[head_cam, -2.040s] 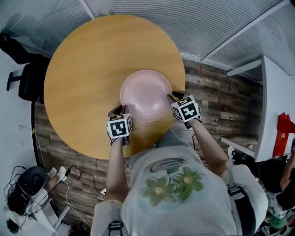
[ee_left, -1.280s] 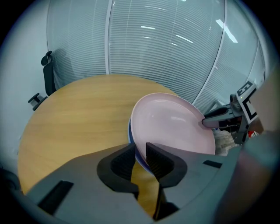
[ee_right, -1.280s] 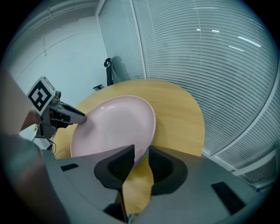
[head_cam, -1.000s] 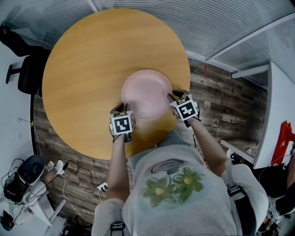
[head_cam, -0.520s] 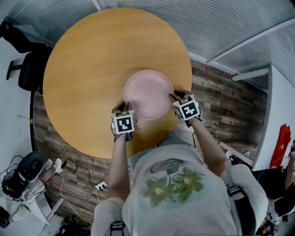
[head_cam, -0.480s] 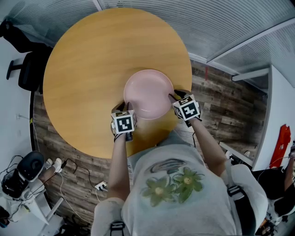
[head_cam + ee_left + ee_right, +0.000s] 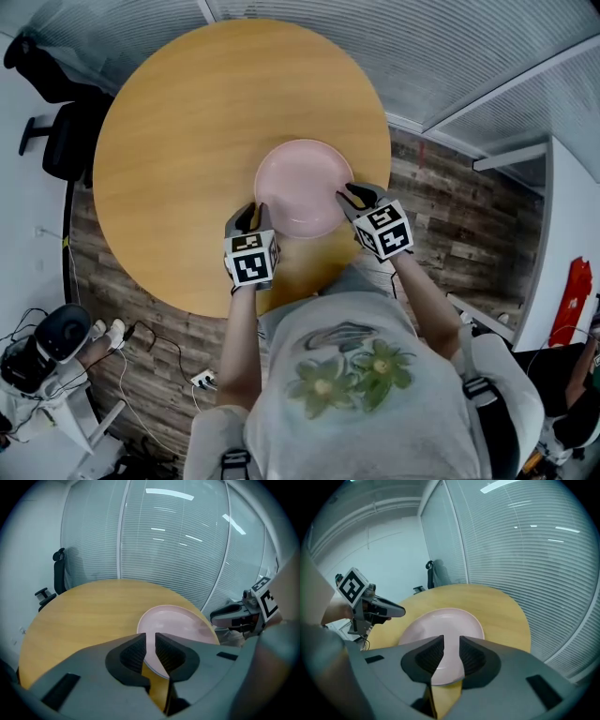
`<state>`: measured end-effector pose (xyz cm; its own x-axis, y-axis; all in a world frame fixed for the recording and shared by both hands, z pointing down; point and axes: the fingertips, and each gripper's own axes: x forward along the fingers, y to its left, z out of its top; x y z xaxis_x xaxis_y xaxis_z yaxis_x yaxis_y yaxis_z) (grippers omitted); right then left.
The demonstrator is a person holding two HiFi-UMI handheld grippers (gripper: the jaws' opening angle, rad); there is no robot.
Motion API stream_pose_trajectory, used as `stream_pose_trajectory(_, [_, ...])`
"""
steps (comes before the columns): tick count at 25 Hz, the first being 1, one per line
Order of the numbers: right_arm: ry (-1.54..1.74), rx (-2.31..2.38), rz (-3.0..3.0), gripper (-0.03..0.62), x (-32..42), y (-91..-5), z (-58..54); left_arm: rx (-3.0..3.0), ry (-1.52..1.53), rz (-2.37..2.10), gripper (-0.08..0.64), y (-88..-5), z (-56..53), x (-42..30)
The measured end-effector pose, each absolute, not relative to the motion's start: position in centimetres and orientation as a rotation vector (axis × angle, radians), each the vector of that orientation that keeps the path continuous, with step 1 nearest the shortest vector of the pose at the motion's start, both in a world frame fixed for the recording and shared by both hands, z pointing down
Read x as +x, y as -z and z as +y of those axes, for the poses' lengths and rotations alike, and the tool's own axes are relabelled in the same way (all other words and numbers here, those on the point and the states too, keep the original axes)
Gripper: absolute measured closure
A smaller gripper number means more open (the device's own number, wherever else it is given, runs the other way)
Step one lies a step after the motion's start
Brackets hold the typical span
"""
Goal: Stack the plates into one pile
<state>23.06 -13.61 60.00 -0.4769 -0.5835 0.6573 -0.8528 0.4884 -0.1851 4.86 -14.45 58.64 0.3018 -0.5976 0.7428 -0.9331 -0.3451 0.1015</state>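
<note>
Toward my edge of the round wooden table [image 7: 178, 131], the pink plate [image 7: 302, 187] lies flat on the wood, with one of my grippers poised at each side of its near rim. My left gripper [image 7: 150, 641] keeps its jaws only a narrow slit apart and pinches nothing; the plate's rim shows through the gap, beyond the pads and not between them. My right gripper [image 7: 451, 646] has just been opening its jaws, which now stand a little wider than the left's, clear of the plate and empty.
</note>
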Motion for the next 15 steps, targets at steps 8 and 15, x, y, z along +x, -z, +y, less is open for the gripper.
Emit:
stream_pose_trajectory(8, [-0.589, 1.041, -2.471, 0.516, 18.4, -55.1, -10.3, 2.215, -0.749, -1.211, 0.528, -55.8, -9.8, 8.6])
stream_pose_trajectory(15, [-0.573, 0.952, -2.522, 0.545, 16.0, -53.7, -7.6, 2.262, -0.662, -1.178, 0.529, -53.8, -7.8, 10.1])
